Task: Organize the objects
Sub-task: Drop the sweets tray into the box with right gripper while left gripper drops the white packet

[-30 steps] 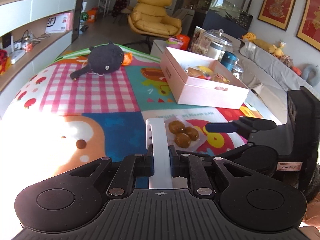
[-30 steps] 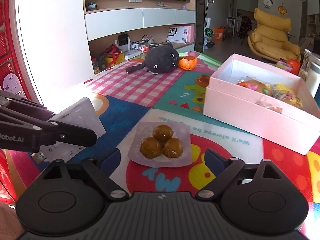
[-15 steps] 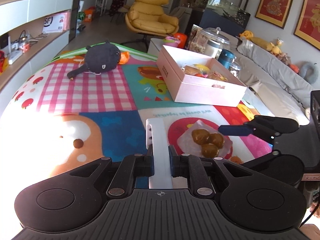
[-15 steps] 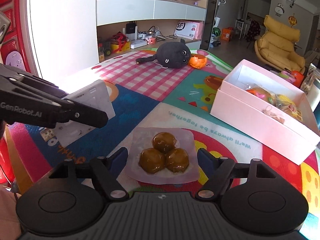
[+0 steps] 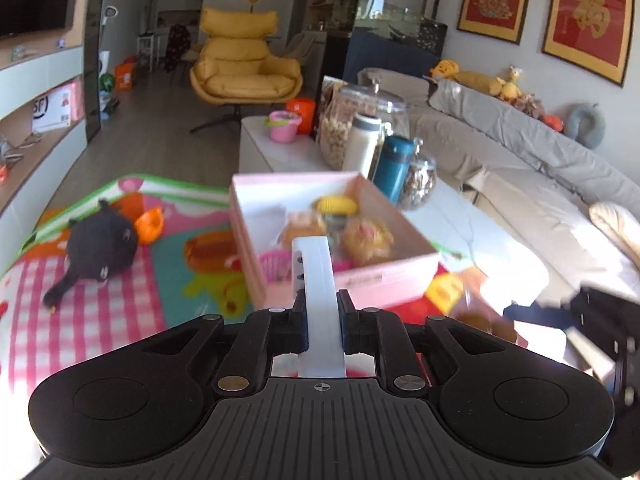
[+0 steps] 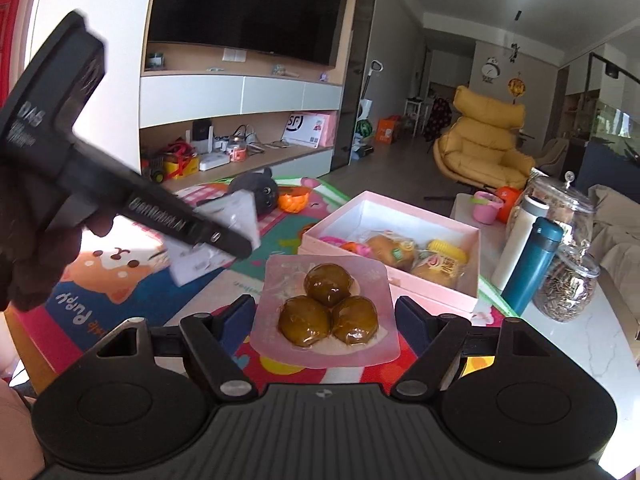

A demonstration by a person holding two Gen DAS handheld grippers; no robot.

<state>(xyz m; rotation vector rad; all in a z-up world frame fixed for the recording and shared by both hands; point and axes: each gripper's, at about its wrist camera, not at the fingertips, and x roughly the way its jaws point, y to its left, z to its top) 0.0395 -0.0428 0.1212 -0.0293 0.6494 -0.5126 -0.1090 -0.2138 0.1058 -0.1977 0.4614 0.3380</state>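
Right gripper [image 6: 325, 312] jaws wide, clamping pink plastic tray of three brown glazed balls [image 6: 326, 308], open pink cardboard box [image 6: 400, 280] just ahead; left gripper [image 5: 322, 316] jaws pinching flat white plastic card [image 5: 316, 280].

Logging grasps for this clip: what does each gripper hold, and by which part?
Left gripper: a flat white package, clamped at its near end. Right gripper: the clear pack of three brown pastries, jaws on its two side edges, lifted off the mat.
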